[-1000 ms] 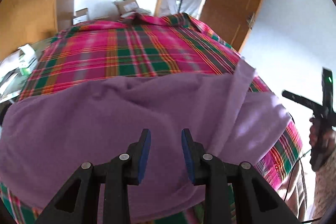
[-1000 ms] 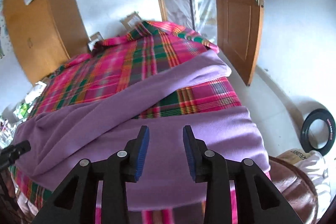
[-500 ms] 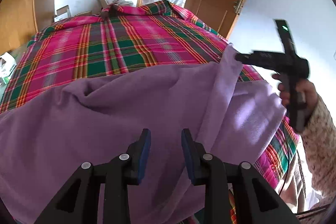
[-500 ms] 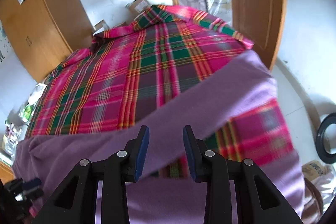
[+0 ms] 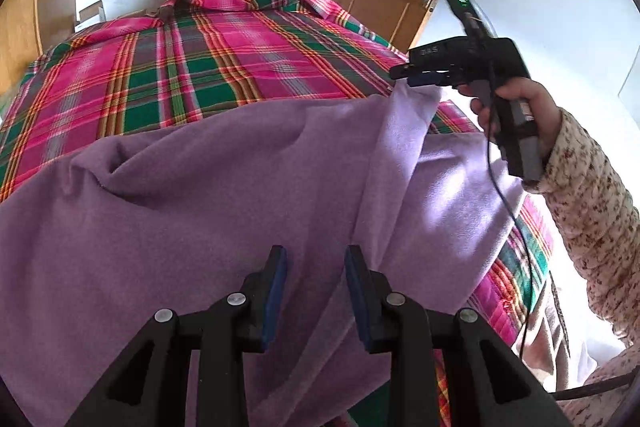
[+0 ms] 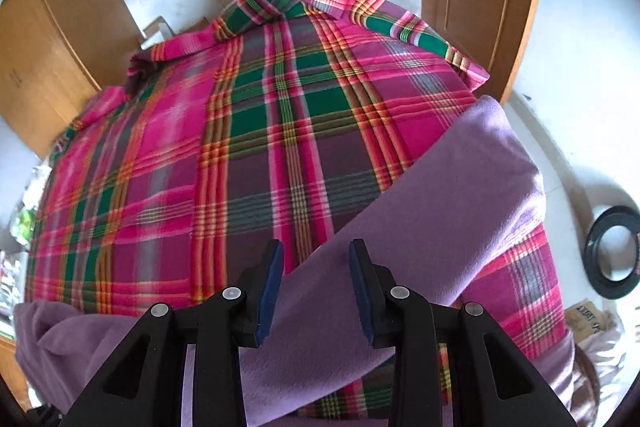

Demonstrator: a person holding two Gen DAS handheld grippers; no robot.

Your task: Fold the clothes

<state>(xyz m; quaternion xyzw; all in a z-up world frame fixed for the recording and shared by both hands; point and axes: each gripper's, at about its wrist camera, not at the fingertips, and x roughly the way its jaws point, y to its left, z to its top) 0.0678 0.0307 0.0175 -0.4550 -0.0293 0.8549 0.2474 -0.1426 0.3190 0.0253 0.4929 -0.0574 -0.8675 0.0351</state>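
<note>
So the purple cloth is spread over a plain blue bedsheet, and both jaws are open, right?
Not quite. The right wrist view shows the purple cloth lying on a pink, green and red plaid sheet, not plain blue. Both sets of jaws are open, as you say.

A purple garment [image 5: 192, 211] of soft, fleece-like cloth is spread over a bed covered with a pink, green and red plaid sheet [image 5: 192, 67]. It is not flat: broad wrinkles are seen on its left part, and one long band (perhaps a sleeve, it cannot be told) [image 6: 440, 195] is stretched diagonally over the plaid toward the far right corner, where its end is raised.
</note>
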